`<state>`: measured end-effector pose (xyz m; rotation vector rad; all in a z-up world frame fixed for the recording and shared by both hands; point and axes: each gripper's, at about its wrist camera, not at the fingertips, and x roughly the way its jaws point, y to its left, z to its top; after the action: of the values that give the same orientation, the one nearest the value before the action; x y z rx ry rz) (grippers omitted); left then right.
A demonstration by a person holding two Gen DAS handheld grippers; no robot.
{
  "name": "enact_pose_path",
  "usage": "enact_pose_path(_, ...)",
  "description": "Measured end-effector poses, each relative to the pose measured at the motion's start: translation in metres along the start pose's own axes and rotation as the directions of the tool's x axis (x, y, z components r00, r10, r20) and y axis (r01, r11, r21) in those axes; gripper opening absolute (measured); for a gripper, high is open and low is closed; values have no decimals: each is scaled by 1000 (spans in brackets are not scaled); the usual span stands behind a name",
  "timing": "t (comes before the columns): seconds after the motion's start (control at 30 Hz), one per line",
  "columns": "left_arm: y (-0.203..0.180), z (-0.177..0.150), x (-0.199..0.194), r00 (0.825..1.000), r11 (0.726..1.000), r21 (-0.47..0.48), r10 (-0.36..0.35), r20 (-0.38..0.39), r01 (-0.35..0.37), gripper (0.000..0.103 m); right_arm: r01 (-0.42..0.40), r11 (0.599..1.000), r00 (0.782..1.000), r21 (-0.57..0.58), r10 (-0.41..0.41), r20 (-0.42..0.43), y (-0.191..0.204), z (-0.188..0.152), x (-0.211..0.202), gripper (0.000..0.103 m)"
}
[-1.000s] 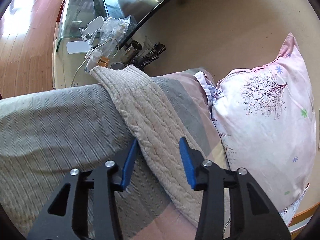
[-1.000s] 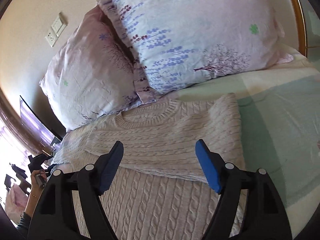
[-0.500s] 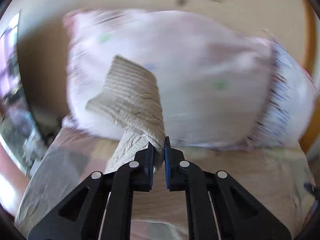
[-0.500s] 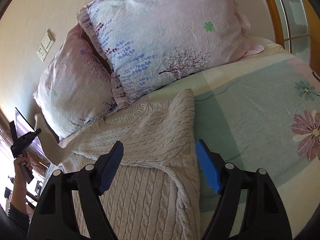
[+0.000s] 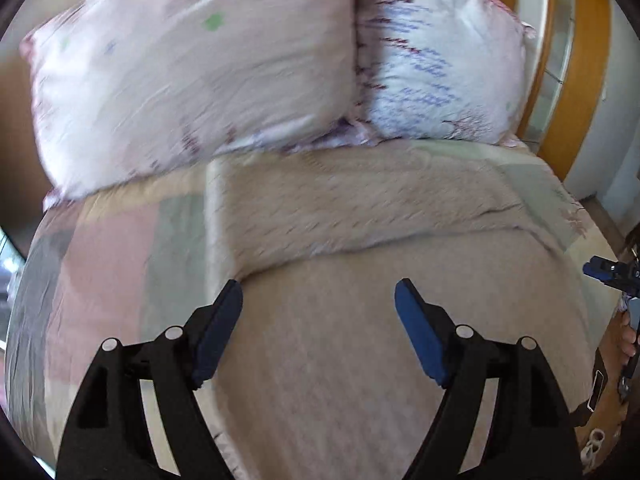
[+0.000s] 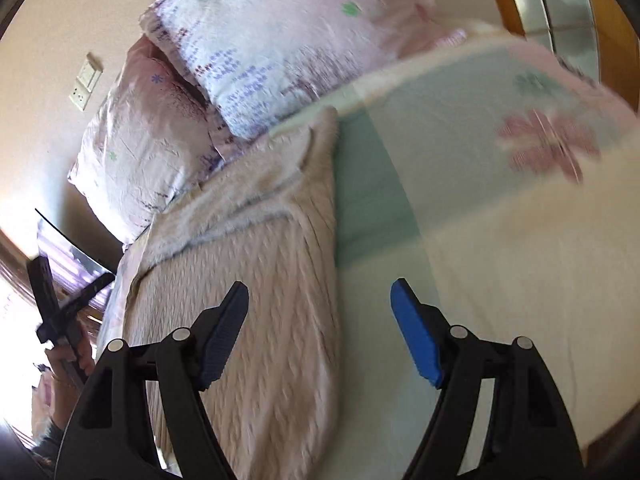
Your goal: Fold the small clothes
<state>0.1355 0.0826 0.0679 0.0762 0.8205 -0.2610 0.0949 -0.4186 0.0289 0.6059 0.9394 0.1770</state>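
Hovering over the bed, the left gripper [image 5: 319, 300] has its fingers spread wide with nothing between them. The beige knitted sweater [image 5: 360, 340] lies flat on the bedspread [image 5: 112, 264] straight under the gap and runs on past the fingertips, where a sleeve is folded across the body — its lower edge starts just beyond the left-hand fingertip. Farther out, past the sweater's top edge, two pillows [image 5: 192, 80] lean side by side.

The right gripper [image 6: 319, 300] is also wide apart and holds nothing. Here the sweater [image 6: 260, 280] lies under the left-hand finger and beyond it — its right edge runs away from the camera through the gap between the fingers, while the right-hand finger hangs over bare bedspread [image 6: 500, 260]. Beyond the fingertips the folded sleeve crosses the sweater, and past that the two pillows [image 6: 280, 40] rest against the wall. Both views are smeared by motion.
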Motion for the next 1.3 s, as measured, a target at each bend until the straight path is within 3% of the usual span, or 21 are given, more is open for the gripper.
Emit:
enact_pose_path(0.07, 29, -39, -12, 999, 996, -82, 11, -48, -15, 75, -36, 998, 998, 57, 39, -46, -10, -19, 0, 67)
enact_pose_path(0.13, 46, -69, -19, 997, 988, -155, -24, -78, 12, 73, -61, 997, 997, 55, 63, -36, -9, -34, -6, 66)
enact_pose_path(0.2, 55, -99, -27, 994, 973, -223, -72, -86, 52, 65, -114, 992, 991, 56, 118, -69, -3, -48, -8, 57)
enact_pose_path(0.3, 54, -132, -47, 993, 956, -274, -118, -17, 109, 55, -214, 974, 965, 79, 223, -138, 6, -71, -3, 46)
enact_pose_path(0.33, 52, -141, -54, 986, 939, -305, -167, -1, 158, 46, -241, 967, 957, 79, 250, -147, 9, -78, -3, 42)
enact_pose_path(0.37, 50, -151, -60, 975, 917, -337, -220, 19, 213, 40, -269, 959, 945, 91, 281, -166, 11, -86, -2, 28)
enact_pose_path(0.43, 43, -166, -69, 966, 901, -353, -256, 41, 254, 35, -329, 936, 915, 126, 349, -203, 14, -98, 3, 17)
enact_pose_path(0.6, 28, -179, -68, 939, 855, -400, -339, 52, 330, 27, -379, 914, 898, 144, 401, -180, 19, -104, 4, 14)
enact_pose_path(0.67, 26, -179, -62, 937, 851, -407, -346, 43, 332, 19, -405, 903, 890, 143, 426, -162, 22, -98, 1, 13)
enact_pose_path(0.73, 25, -178, -57, 924, 829, -427, -380, 44, 362, 10, -413, 902, 891, 125, 429, -149, 26, -94, -2, 12)
enact_pose_path(0.8, 27, -170, -56, 908, 810, -429, -413, 65, 400, 8, -427, 897, 889, 112, 439, -129, 30, -89, -5, 10)
enact_pose_path(0.93, 42, -109, -57, 901, 834, -339, -401, 167, 435, 7, -494, 867, 867, 71, 497, -40, 46, -48, -9, 10)
enact_pose_path(1.07, 71, -25, -37, 913, 874, -300, -309, 267, 383, 7, -556, 830, 830, 51, 550, 93, 67, 23, 9, 10)
enact_pose_path(1.17, 83, 49, 0, 930, 898, -318, -209, 303, 305, 7, -553, 830, 824, 73, 531, 198, 72, 80, 39, 10)
enact_pose_path(1.23, 86, 83, 36, 944, 906, -337, -160, 289, 257, 7, -523, 841, 837, 139, 475, 272, 64, 114, 65, 10)
enact_pose_path(1.3, 86, 112, 85, 969, 914, -360, -110, 221, 186, 15, -418, 879, 890, 230, 345, 299, 52, 146, 101, 18)
